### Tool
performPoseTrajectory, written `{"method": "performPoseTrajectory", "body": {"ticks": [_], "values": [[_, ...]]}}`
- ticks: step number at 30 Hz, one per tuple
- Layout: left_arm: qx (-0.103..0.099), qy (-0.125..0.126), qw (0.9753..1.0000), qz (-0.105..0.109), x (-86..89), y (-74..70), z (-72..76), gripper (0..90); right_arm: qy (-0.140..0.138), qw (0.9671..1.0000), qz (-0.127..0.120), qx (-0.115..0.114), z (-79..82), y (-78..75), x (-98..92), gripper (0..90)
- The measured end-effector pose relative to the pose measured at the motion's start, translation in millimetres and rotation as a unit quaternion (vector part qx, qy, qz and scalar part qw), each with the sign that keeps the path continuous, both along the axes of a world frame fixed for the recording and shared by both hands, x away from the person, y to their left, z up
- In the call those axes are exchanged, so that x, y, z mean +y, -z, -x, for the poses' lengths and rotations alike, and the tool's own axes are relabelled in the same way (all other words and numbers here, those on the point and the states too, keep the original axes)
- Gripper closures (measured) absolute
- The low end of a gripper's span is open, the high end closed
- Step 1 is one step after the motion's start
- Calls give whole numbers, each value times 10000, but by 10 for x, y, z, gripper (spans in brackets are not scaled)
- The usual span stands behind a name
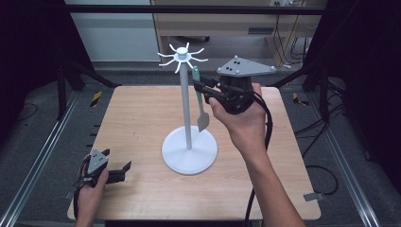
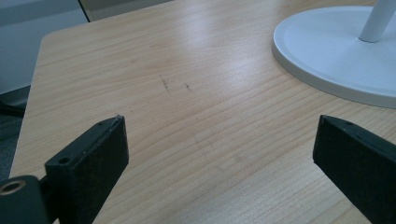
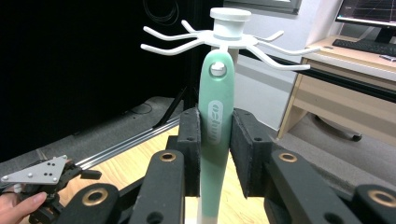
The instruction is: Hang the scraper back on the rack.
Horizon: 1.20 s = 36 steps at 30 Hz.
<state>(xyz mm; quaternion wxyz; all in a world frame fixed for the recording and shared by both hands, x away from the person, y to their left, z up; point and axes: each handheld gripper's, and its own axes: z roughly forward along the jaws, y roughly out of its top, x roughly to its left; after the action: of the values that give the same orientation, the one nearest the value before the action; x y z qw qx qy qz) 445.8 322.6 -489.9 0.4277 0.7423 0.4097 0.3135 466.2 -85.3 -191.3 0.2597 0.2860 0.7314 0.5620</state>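
While hook-hung, one spatula [image 3: 215, 121], clamped.

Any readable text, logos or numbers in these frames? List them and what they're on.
Embossed oval logo on the green utensil handle, held between the right gripper's fingers: a short word, too blurred to read.
Monitor on the desk at the back: faint lines, nothing legible.
No other text anywhere.

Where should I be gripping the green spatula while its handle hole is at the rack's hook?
Grip the green spatula mid-handle, flat faces between the pads, from the side facing away from the pole, as the right gripper does now. That leaves the hole end free at the rack.
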Motion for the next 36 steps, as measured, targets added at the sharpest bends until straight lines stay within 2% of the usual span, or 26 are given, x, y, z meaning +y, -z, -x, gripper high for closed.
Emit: {"method": "performPoseTrajectory", "body": {"ticks": [31,36], "values": [[9,-3,10000,-3,4,2,1,30,43,10000,-7,-33,-23,45,6,736],[5,-6,10000,-10,6,3,-1,30,34,10000,-50,-48,6,47,-29,698]]}}
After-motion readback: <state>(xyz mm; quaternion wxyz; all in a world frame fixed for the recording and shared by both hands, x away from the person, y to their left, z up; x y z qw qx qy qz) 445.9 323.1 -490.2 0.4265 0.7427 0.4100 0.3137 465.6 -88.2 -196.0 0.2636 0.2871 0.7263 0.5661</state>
